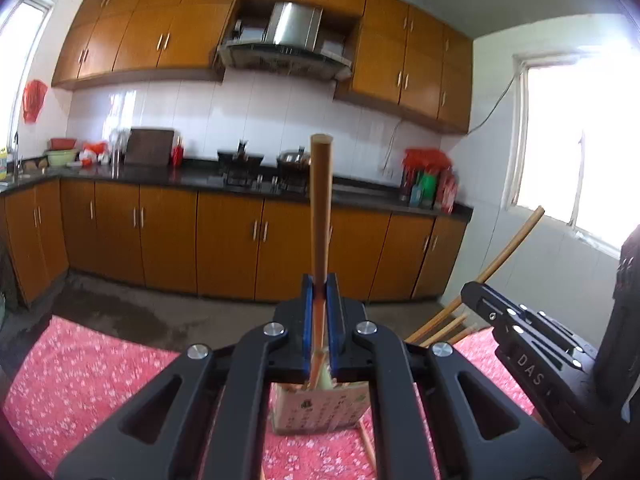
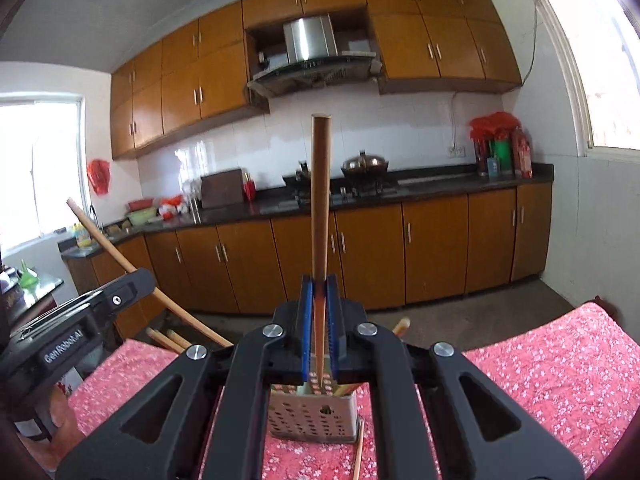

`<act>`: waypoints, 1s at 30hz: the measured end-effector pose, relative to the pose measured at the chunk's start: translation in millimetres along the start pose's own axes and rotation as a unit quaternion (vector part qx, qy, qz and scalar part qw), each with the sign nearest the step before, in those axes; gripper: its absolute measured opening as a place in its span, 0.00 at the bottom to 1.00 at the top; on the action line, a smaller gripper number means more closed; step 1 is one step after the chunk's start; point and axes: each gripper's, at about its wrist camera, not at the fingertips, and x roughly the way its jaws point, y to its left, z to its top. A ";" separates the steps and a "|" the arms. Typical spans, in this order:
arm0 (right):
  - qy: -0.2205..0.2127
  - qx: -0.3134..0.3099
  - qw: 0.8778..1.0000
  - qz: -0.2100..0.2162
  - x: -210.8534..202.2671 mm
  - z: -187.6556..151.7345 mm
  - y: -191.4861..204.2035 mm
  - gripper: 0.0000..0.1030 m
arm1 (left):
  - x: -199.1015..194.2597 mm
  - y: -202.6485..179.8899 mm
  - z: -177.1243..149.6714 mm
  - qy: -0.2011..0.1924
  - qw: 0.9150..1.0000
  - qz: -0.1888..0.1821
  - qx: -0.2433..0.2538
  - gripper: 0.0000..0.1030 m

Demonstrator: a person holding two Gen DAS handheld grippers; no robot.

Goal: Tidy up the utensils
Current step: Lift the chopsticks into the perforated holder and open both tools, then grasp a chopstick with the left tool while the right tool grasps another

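I am holding my left gripper [image 1: 320, 280] clamped tight, its blue pads pressing on a wooden chopstick [image 1: 321, 208] that is standing up almost straight out of the jaws, its blunt end reaching up in front of the kitchen counter. My right gripper [image 2: 320, 280] is doing the same: jaws pinched fully together on a second chopstick [image 2: 321, 208], likewise pointing upward and a little away from me. In the left wrist view my right gripper [image 1: 520, 328] is showing at the right edge with its chopstick [image 1: 508, 256] leaning up toward the window; in the right wrist view my left gripper [image 2: 80, 316] is showing at the left edge, its stick [image 2: 120, 256] slanting up to the left. Just below the left jaws a utensil holder [image 1: 316, 408] is standing on the red floral tablecloth [image 1: 92, 376], its pale side printed with dark characters; from the right it is showing as a perforated metal box [image 2: 312, 416] with a few more chopsticks [image 2: 164, 338] sticking out of it, tilted. Another chopstick [image 2: 358, 452] is lying on the cloth [image 2: 540, 380] just beside the holder's base. Beyond the table are lying a bare concrete floor [image 1: 120, 312], then orange-brown cabinets [image 1: 224, 240] under a dark countertop [image 1: 192, 178], a lidded wok [image 2: 364, 164] on the stove, a range hood [image 1: 288, 40], and bright windows [image 1: 580, 140] to the sides.
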 end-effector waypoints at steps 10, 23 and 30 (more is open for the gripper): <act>0.032 -0.002 0.999 -0.003 8.2 -11.8 -0.4 0.15 | 17.4 12.1 -12.7 0.019 1.000 -0.002 -0.009 0.21; 0.023 0.016 0.998 -0.059 -36.4 -12.4 -33.9 0.29 | -35.4 51.4 -19.5 0.013 0.999 0.044 -0.027 0.26; 0.181 0.041 0.979 -0.085 -9.2 -99.6 -72.7 0.29 | -27.3 101.3 -92.6 0.114 0.988 0.097 -0.046 0.28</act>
